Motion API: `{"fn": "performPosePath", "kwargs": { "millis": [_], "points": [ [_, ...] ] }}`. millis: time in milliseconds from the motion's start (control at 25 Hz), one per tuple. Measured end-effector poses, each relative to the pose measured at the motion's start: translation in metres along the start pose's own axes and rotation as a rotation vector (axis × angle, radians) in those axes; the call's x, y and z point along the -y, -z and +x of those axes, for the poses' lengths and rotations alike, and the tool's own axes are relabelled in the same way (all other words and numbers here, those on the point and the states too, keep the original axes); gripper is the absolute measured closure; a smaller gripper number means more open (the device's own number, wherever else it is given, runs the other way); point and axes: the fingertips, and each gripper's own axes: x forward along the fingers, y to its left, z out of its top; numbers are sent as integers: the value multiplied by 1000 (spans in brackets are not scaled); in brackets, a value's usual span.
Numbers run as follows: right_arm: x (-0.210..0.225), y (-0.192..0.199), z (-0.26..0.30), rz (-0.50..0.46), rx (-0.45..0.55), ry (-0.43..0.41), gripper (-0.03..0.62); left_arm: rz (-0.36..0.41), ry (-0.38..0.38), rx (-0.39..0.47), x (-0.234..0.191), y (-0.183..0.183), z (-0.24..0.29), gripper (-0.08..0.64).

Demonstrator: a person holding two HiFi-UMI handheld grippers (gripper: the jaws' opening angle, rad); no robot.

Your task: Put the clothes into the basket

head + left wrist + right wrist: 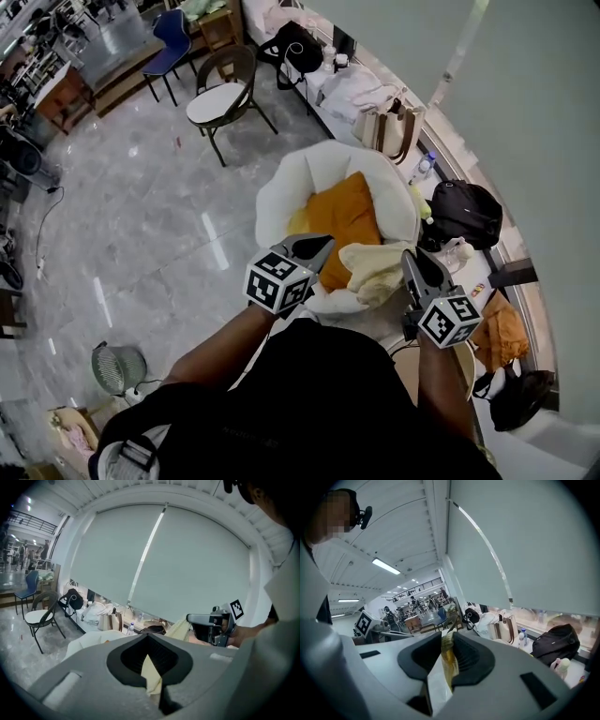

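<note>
The person holds the two grippers close in front of the body, and a pale yellow cloth [372, 265] is between them. The left gripper [319, 246] has its jaws pressed together on one edge of this cloth: in the left gripper view a thin fold of it [151, 676] comes out from between the dark pads. The right gripper [411, 260] also pinches the cloth, and in its own view a pale strip [442, 670] stands between the closed jaws. The cloth is at the near side of the basket [277, 187], partly over the white rim (how much of it rests on the rim I cannot tell). Inside the basket lies an orange garment [348, 217], with something light yellow beside it. Behind the basket, on the shiny grey floor [141, 216], stands a chair [223, 96] with a white seat. On the ledge [487, 267] to the right lies a black backpack [465, 211], well apart from both grippers.
</note>
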Motion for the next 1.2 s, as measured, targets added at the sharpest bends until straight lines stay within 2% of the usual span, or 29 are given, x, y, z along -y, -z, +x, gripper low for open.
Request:
{"fn": "performPosePath", "kwargs": {
  "millis": [160, 400, 800, 1200],
  "points": [
    [-8, 3, -20, -22, -13, -37, 503, -16, -38, 23, 21, 2, -14, 559],
    [-23, 10, -56, -60, -28, -104, 503, -40, -98, 5, 63, 31, -36, 558],
    [-56, 63, -107, -78, -97, -210, 503, -84, -173, -14, 127, 86, -78, 558],
    [-100, 109, -106, -68, -145, -365, 503, -115, -309, -3, 140, 120, -129, 559]
  ]
}}
